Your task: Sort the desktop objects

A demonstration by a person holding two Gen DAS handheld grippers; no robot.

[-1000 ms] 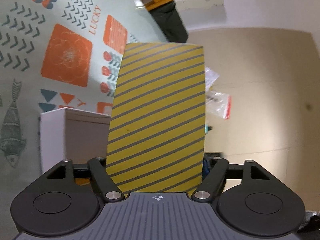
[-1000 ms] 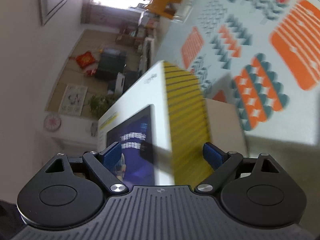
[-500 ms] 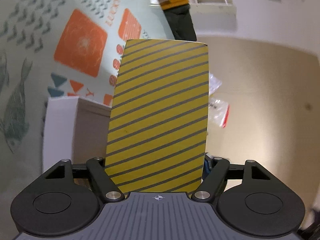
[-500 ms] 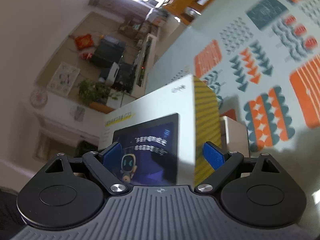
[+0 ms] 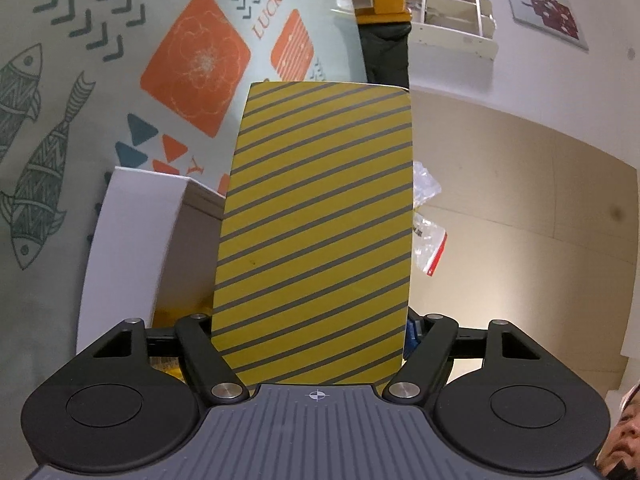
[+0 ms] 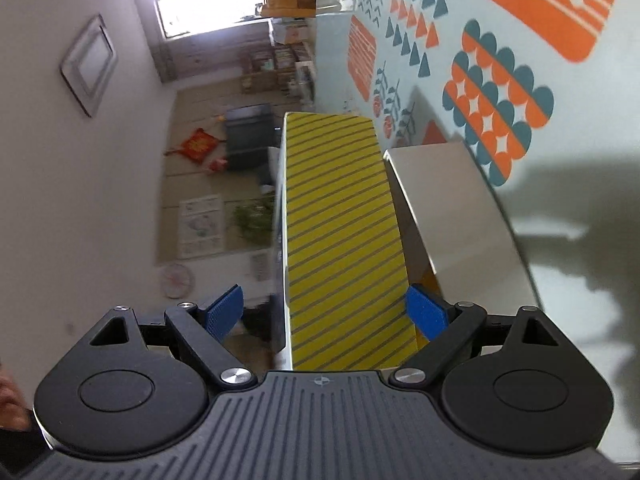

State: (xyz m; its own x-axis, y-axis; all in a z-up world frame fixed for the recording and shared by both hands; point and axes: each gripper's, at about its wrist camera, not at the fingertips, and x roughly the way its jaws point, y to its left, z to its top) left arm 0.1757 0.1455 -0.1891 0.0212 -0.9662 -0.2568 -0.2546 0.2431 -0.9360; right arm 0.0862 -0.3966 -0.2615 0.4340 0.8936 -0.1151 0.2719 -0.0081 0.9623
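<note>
1. Both pairs of tongs are busy with one thing: a yellow striped box [image 5: 316, 236], carried above the patterned desk [image 5: 120, 60].
2. The left tongs [image 5: 308, 332] are clamped across the box's width, its striped face filling the gap between them; the fingertips themselves are mostly hidden behind it.
3. The right tongs [image 6: 326, 312] stand wide. One blue pad [image 6: 426, 312] lies against the box's far edge, while the other pad [image 6: 224, 310] is apart from the white side, so I judge no real grip here.
4. The step in hand looks like carrying or turning the box toward its place. The desk appears tilted in both views, which suggests the box is held at an angle.
5. Next, the box wants lowering squarely beside or onto the white box [image 5: 132, 240] just next to it, then letting go gently.
6. That white box looks shut; what it contains I cannot tell. Clear plastic bags [image 5: 428, 240] lie beyond, on the floor as far as I can judge, their contents unclear.
</note>
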